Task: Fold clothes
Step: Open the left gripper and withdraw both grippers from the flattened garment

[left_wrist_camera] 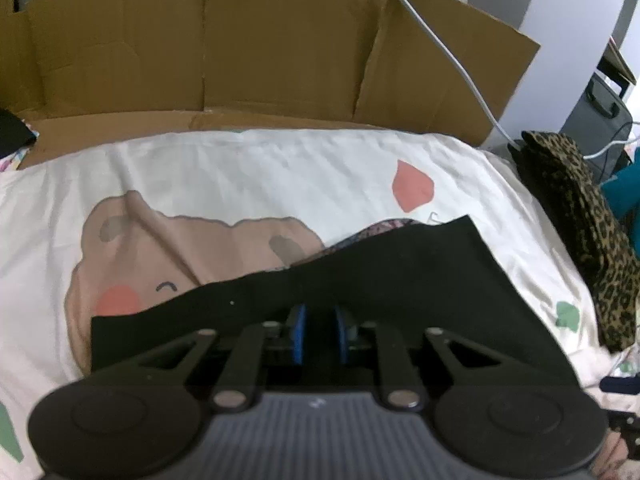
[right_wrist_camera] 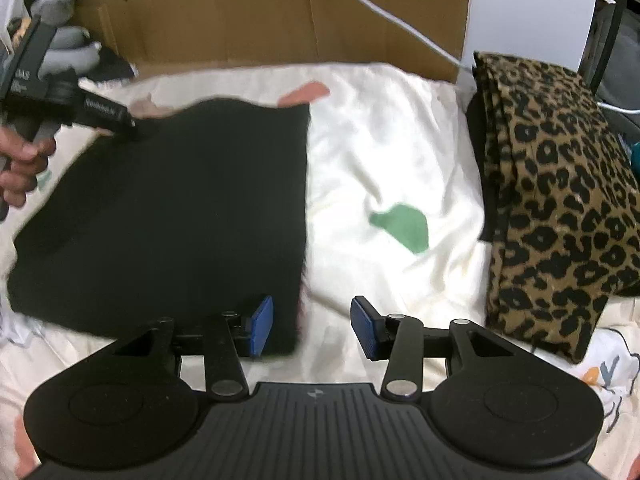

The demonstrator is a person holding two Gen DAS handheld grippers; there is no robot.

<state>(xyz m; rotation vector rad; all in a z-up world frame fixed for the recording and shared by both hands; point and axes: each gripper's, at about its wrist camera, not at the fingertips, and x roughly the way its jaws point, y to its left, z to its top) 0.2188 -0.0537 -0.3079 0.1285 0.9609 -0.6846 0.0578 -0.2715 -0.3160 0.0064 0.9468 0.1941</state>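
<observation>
right wrist view is showing a black garment [right_wrist_camera: 168, 208] lying on a bed sheet [right_wrist_camera: 384, 160] printed with cartoon shapes, already folded into a compact rectangle with fairly straight edges. the right hand-held gripper [right_wrist_camera: 312, 328] is hanging just above the near right corner of that rectangle, its blue pads standing about half open with nothing between them; the left pad is sitting over the black cloth and the right pad over bare sheet. at the far left of the garment the left hand-held gripper [right_wrist_camera: 120, 118], carried by a hand [right_wrist_camera: 24, 164], is reaching onto the far edge of the cloth.

left wrist view is looking along the left hand-held gripper [left_wrist_camera: 320, 332], whose blue pads are standing close together with a narrow gap; black cloth is filling the space around them, but i cannot tell whether they are actually pinching it. a strip of patterned fabric [left_wrist_camera: 384, 228] is peeking out beyond the far edge of the black garment [left_wrist_camera: 400, 272].

to the right, well apart from the black piece, a leopard-print garment [right_wrist_camera: 552, 200] is lying folded, so it looks finished. a cardboard panel [right_wrist_camera: 280, 20] is standing along the far side of the bed. judging from this, the black piece is nearly done, needing perhaps one more fold or a move beside the leopard one.
</observation>
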